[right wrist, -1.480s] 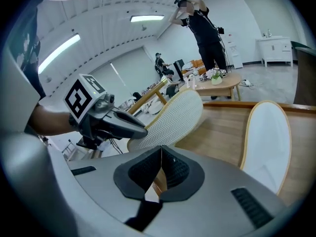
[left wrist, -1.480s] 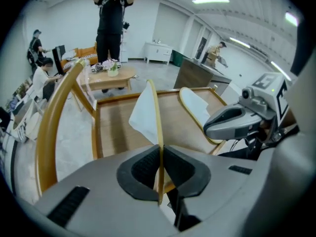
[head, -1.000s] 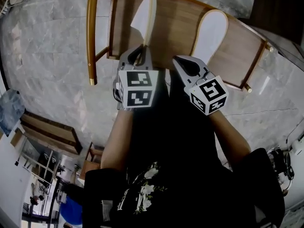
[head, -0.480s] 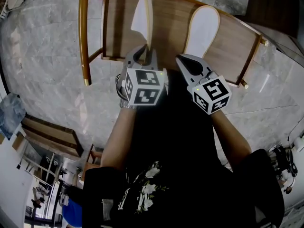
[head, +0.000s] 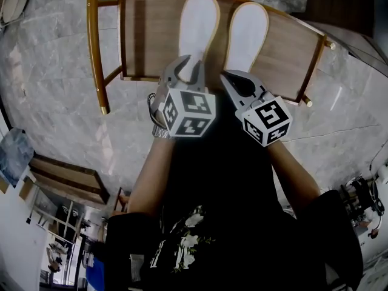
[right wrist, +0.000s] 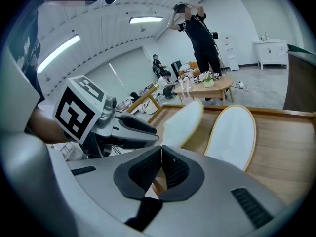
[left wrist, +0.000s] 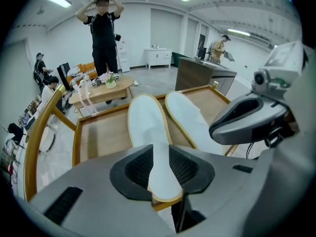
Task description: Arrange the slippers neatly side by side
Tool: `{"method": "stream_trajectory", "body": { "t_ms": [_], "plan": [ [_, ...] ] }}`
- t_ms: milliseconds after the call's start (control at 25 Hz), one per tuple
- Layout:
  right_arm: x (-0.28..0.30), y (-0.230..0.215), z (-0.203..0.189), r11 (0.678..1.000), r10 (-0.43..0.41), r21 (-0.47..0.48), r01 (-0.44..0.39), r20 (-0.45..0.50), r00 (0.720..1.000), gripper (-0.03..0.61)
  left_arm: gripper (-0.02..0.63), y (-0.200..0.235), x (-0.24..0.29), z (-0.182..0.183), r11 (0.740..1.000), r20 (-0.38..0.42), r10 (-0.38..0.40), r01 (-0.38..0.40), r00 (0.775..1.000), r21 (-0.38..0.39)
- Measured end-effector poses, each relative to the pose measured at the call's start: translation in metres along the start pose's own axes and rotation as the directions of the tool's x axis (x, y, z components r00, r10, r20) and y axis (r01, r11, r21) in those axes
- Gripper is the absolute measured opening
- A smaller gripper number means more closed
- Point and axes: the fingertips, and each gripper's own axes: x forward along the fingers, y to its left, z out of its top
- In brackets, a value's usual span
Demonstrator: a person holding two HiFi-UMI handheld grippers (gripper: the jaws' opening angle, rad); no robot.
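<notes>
- On the wooden tray point(head: 151, 41), the left slipper point(head: 197, 29) and the right slipper point(head: 245, 35) are laid flat, side by side and close together.
- The left gripper point(left wrist: 159, 167) is held over the left slipper's heel. Its jaws are parted and have just been opening, with the heel seen between them, unpressed.
- The right gripper point(right wrist: 160, 169) is kept closed just beside the right slipper's heel, with nothing clamped.
- The tray is set on a marble floor point(head: 54, 71).

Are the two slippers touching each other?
Apart: head view shows a strip of bare rack between left slipper and right slipper along their visible length.
</notes>
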Motion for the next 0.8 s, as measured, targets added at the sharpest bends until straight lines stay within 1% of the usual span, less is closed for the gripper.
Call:
{"method": "stream_trajectory", "body": {
  "t_ms": [160,280,360,440,520,600,800],
  "plan": [
    [-0.004,-0.007,0.000,1.000,-0.018,0.015,0.018,0.008,1.000,0.002,0.095,-0.004,0.002,0.002,1.000,0.003,-0.023,0.023,1.000,-0.005],
    [-0.007,-0.008,0.000,0.999,-0.033,0.028,0.033,0.017,0.999,0.002,0.100,-0.002,0.004,0.002,1.000,0.010,-0.025,0.026,1.000,-0.010],
    [-0.012,-0.010,0.000,0.998,-0.047,0.036,0.046,0.019,0.999,0.002,0.125,0.002,0.007,0.006,0.999,0.021,-0.029,0.030,0.999,-0.034],
    [-0.016,-0.013,-0.002,0.997,-0.062,0.047,0.061,0.020,0.998,0.002,0.158,0.007,0.011,0.013,0.996,0.038,-0.035,0.037,0.999,-0.075],
    [-0.020,-0.017,-0.004,0.995,-0.078,0.060,0.076,0.021,0.997,0.002,0.162,0.012,0.017,0.020,0.993,0.044,-0.038,0.042,0.998,-0.107],
    [-0.023,-0.021,-0.007,0.993,-0.094,0.074,0.092,0.022,0.995,0.002,0.163,0.015,0.027,0.022,0.993,0.031,-0.042,0.045,0.999,-0.112],
    [-0.028,-0.030,-0.013,0.985,-0.133,0.115,0.129,0.028,0.991,0.002,0.154,0.020,0.048,0.019,0.995,-0.020,-0.037,0.035,0.999,-0.089]
  ]
}}
